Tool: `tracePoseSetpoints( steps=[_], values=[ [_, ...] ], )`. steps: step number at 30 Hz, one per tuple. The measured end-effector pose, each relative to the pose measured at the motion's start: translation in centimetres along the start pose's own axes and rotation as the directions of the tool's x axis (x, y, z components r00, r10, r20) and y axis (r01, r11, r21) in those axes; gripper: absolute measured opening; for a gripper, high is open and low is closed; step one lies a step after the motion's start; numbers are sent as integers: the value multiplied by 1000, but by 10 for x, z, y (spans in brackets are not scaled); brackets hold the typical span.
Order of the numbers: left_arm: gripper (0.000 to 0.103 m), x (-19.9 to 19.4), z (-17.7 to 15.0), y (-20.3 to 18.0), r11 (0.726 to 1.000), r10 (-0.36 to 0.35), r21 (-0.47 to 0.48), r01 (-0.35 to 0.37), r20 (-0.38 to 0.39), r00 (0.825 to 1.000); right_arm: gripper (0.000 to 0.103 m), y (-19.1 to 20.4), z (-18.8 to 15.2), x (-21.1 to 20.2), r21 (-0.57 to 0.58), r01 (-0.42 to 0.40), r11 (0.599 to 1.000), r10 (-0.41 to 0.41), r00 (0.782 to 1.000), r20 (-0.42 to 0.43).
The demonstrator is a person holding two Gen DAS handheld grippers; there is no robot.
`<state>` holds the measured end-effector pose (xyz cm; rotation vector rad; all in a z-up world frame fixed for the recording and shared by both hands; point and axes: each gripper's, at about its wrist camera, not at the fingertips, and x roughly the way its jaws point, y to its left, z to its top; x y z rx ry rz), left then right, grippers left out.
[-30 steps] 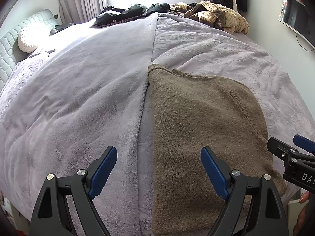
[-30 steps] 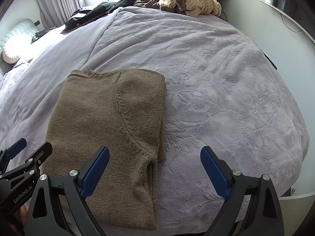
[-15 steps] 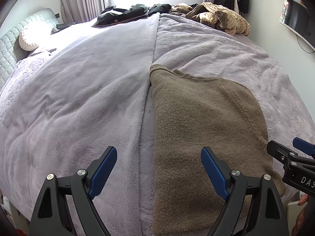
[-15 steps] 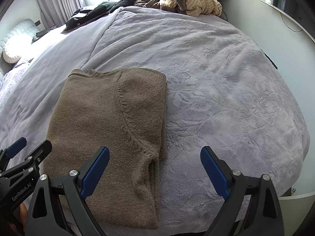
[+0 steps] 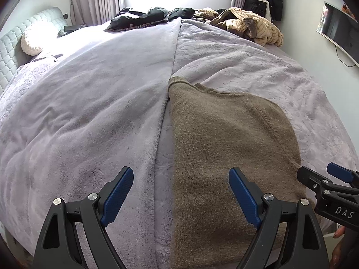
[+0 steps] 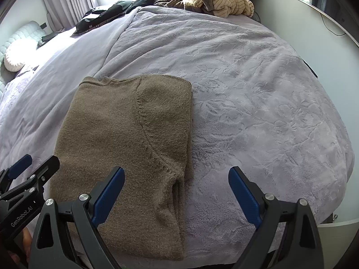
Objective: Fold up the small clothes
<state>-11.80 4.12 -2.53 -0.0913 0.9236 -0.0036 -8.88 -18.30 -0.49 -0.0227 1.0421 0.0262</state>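
Below my wide-open, empty left gripper [image 5: 180, 196] and right gripper [image 6: 176, 196], the half-folded brown sweater [image 6: 125, 139] looks soft, floppy; I'd pinch its near hem corners.

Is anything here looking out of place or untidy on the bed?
The brown sweater lies flat and neatly folded near the front edge. The only untidy things are unfolded clothes heaped at the far end: a tan striped pile and dark garments.

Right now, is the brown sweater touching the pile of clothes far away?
Apart. The right wrist view shows bare purple blanket between the brown sweater and the pile of clothes.
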Motion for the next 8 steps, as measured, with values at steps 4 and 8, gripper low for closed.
tracePoseSetpoints(
  steps=[4,8],
  values=[
    [88,-2,1,-3,1000,7,10,-7,7,1000,95,0,0,0,0,-1,1000,1,1000,-1],
    [88,-2,0,-3,1000,6,2,-6,0,1000,95,0,0,0,0,0,1000,0,1000,0]
  ],
)
